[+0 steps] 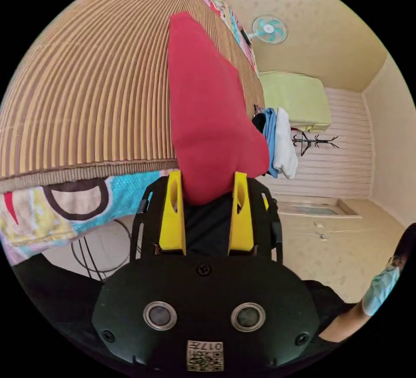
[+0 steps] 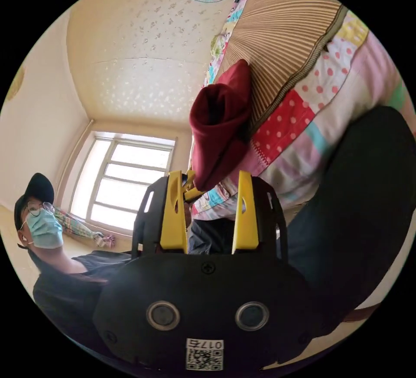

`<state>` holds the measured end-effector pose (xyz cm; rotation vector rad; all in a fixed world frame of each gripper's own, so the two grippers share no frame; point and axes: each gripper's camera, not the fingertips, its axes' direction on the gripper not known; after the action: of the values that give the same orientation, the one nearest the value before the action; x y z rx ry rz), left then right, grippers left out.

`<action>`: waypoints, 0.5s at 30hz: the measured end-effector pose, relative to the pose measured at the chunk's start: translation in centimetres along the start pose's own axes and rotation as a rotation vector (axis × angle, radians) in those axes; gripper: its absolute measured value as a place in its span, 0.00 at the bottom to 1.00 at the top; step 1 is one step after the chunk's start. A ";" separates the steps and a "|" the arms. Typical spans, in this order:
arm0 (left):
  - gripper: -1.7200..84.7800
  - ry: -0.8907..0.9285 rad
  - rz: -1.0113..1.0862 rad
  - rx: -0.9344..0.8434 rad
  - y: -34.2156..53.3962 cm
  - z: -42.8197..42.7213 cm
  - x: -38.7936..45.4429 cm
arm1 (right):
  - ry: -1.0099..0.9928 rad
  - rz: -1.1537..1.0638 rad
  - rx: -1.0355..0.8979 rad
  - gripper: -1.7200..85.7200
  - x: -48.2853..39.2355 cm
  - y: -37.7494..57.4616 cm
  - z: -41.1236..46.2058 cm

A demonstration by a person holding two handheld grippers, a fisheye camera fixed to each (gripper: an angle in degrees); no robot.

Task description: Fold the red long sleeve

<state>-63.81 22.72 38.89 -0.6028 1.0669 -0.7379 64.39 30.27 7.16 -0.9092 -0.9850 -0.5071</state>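
While our left tongs [image 1: 207,187] point up along the bed, we see the red long sleeve [image 1: 208,109] lying as a folded strip on the striped mat [image 1: 86,92], its near end hanging over the mat's edge and dropping between the two yellow jaws. The jaws stand apart on either side of that red end, and we cannot tell whether they press on the cloth or merely flank it. Beneath the mat, a patchwork bedcover [image 1: 65,205] shows at the bed's edge, and dark cables [image 1: 93,252] loop below it. Farther off, a teal fan [image 1: 269,29] sits on the wall, clothes [image 1: 277,142] hang in a bunch beside a coat rack [image 1: 314,140], and a green cloth [image 1: 294,98] lies beyond them. From our right tongs [image 2: 209,198] the garment [image 2: 221,131] appears as a bunched, rolled end drooping over the same mat edge [image 2: 286,36] and the dotted patchwork cover [image 2: 303,131]. These jaws are also spread, with the red bundle just above the gap and not clearly touched. A person in a mask and cap [image 2: 41,222] is at the side, near a bright window [image 2: 125,179].
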 end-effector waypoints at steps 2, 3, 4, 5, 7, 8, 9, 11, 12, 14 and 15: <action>0.12 0.084 -0.010 0.029 1.8 1.6 -1.0 | -0.046 0.057 -0.050 0.26 1.4 -0.8 2.1; 0.11 0.090 0.022 0.047 2.3 1.6 -0.7 | -0.066 0.070 -0.061 0.27 1.8 -1.0 2.6; 0.10 0.073 0.102 0.053 3.5 1.6 0.7 | -0.116 0.098 -0.079 0.28 2.5 -1.4 3.6; 0.10 0.061 0.179 0.018 4.7 1.8 2.5 | -0.191 0.111 -0.083 0.29 3.0 -1.7 4.4; 0.10 0.081 0.290 -0.049 6.9 2.3 5.1 | -0.348 0.094 -0.079 0.28 3.4 -2.1 5.4; 0.10 0.083 0.361 -0.092 8.7 2.6 6.6 | -0.461 0.061 -0.054 0.27 3.5 -2.2 5.6; 0.10 0.073 0.395 -0.111 9.6 2.8 7.3 | -0.495 0.036 -0.047 0.27 3.3 -2.2 5.6; 0.09 -0.054 0.529 -0.077 13.1 2.4 9.6 | -0.465 -0.150 -0.035 0.25 0.6 -2.6 4.6; 0.09 -0.083 0.569 -0.049 13.8 1.9 10.1 | -0.449 -0.196 -0.019 0.25 -0.4 -2.9 4.2; 0.09 -0.142 0.729 0.091 16.3 -0.3 12.0 | -0.468 -0.390 0.031 0.24 -4.8 -5.2 1.5; 0.09 -0.164 0.764 0.131 16.8 -0.8 12.3 | -0.474 -0.435 0.046 0.23 -6.0 -6.1 0.6</action>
<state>-56.88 23.42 19.18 -0.1078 0.9846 -0.0846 56.77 27.33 4.62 -0.7885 -1.6386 -0.6441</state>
